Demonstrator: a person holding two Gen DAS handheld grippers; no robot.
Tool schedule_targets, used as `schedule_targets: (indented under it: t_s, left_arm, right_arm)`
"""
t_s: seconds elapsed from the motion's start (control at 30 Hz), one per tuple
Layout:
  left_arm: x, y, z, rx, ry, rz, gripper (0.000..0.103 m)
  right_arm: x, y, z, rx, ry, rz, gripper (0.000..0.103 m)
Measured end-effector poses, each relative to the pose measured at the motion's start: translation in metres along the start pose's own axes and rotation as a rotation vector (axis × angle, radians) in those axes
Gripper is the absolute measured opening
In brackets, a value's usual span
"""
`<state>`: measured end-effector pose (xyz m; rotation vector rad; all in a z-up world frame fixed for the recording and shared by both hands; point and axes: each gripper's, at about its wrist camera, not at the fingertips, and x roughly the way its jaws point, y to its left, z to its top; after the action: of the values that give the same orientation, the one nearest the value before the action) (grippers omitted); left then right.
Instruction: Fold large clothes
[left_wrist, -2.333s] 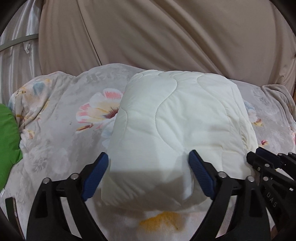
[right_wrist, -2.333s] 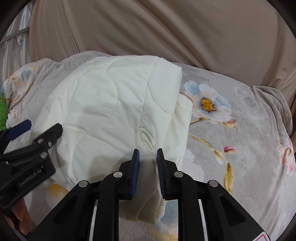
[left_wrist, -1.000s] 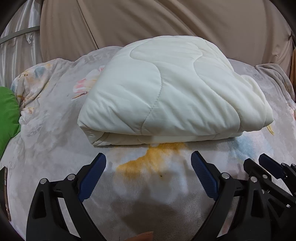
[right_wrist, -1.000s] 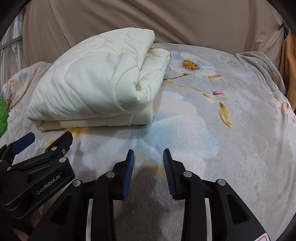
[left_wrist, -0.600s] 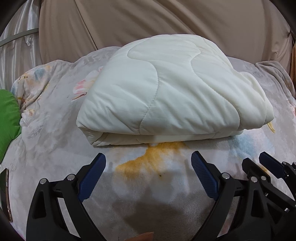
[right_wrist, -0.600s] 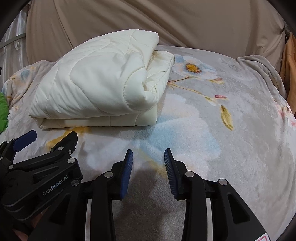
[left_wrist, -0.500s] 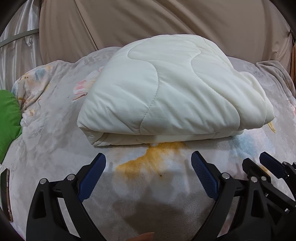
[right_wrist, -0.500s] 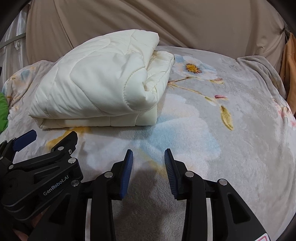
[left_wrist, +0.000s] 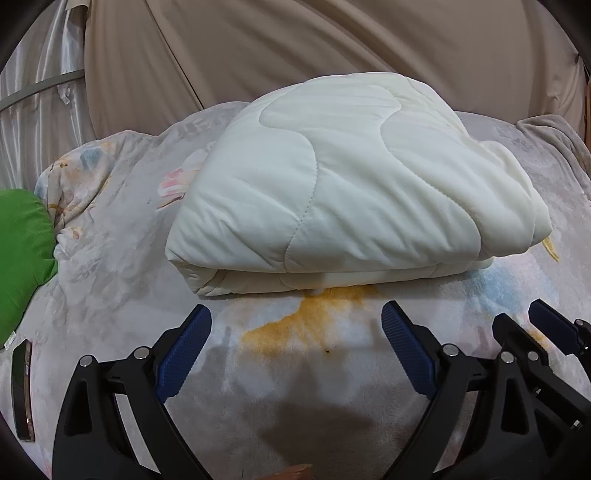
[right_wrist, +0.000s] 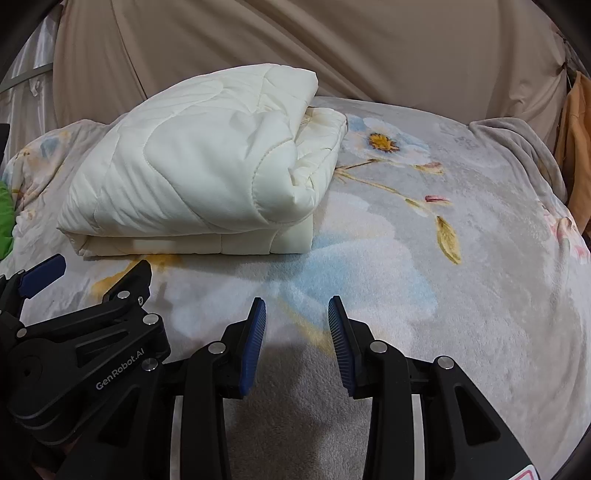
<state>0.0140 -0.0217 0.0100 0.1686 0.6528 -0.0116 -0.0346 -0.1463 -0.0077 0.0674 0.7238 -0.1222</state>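
A cream quilted garment (left_wrist: 343, 184) lies folded into a thick bundle on the floral blanket (left_wrist: 110, 258); in the right wrist view the same garment (right_wrist: 207, 173) sits at the upper left. My left gripper (left_wrist: 295, 317) stands wide open a short way in front of the bundle's near edge, with nothing between its blue pads. My right gripper (right_wrist: 296, 306) is open too, narrower, over bare blanket to the right of the bundle, touching nothing. Each gripper shows in the other's view: the right gripper (left_wrist: 524, 328) at lower right, the left gripper (right_wrist: 88, 277) at lower left.
A green cushion (left_wrist: 22, 258) lies at the left edge, and a phone (left_wrist: 22, 387) rests on the blanket below it. Beige drapes (left_wrist: 332, 48) hang behind. An orange cloth (right_wrist: 576, 147) hangs at the far right. The floral blanket (right_wrist: 461, 277) stretches to the right of the bundle.
Two seconds ago both grippers were at the garment, the right one shut on its edge. They have let go and pulled back; over the last second nothing has visibly moved.
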Motion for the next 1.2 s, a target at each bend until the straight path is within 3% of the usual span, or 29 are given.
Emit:
schedule_targets:
  t_s: [1.2]
  left_arm:
    - [-0.0067, -0.0005, -0.0002, -0.002, -0.028, 0.013, 0.09]
  right_arm:
    - [-0.0056, 0.0044, -0.0019, -0.007, -0.034, -0.026, 0.035]
